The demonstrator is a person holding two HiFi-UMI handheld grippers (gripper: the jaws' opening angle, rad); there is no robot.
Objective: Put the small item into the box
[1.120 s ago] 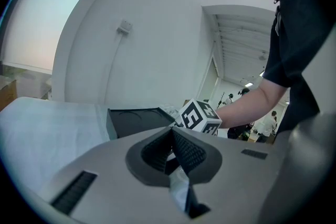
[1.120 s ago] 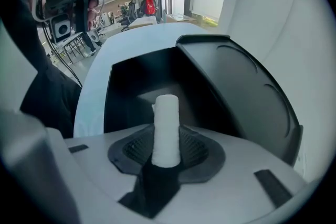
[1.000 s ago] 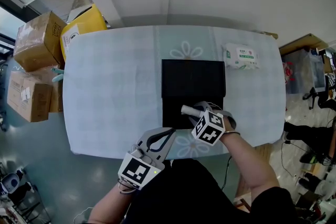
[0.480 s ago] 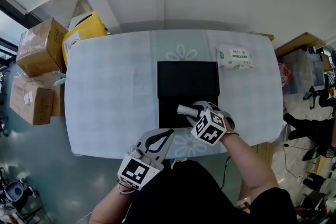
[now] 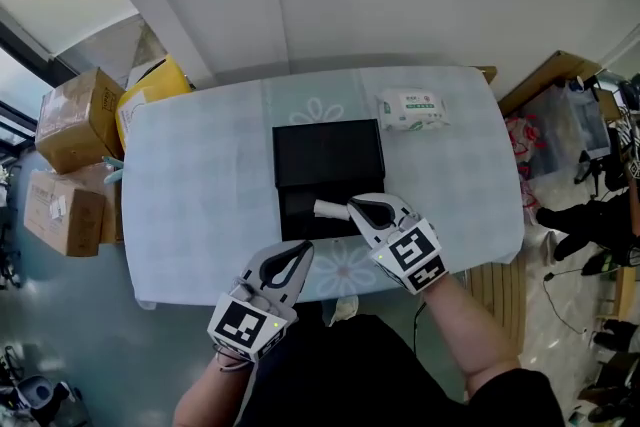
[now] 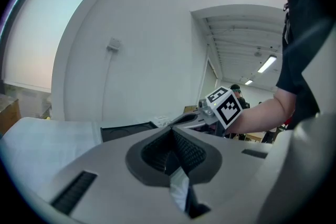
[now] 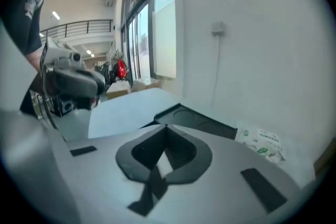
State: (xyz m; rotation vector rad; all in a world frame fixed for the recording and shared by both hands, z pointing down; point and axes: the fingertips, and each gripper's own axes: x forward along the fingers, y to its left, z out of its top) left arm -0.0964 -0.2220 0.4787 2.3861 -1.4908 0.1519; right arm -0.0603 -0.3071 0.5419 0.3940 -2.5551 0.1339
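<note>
The black box lies open in the middle of the table, also in the left gripper view and the right gripper view. A small white item lies over the box's near half. My right gripper sits just right of it, jaws shut with nothing between them. I cannot tell whether its tip touches the item. At the table's near edge my left gripper is shut and empty.
A pack of wet wipes lies at the table's far right, also visible from the right gripper. Cardboard boxes and a yellow bag stand on the floor to the left. A wall runs behind the table.
The white item was between the right gripper's jaws; now it lies over the box and the jaws are shut and empty. The head view has shifted; the left gripper has hardly moved.
</note>
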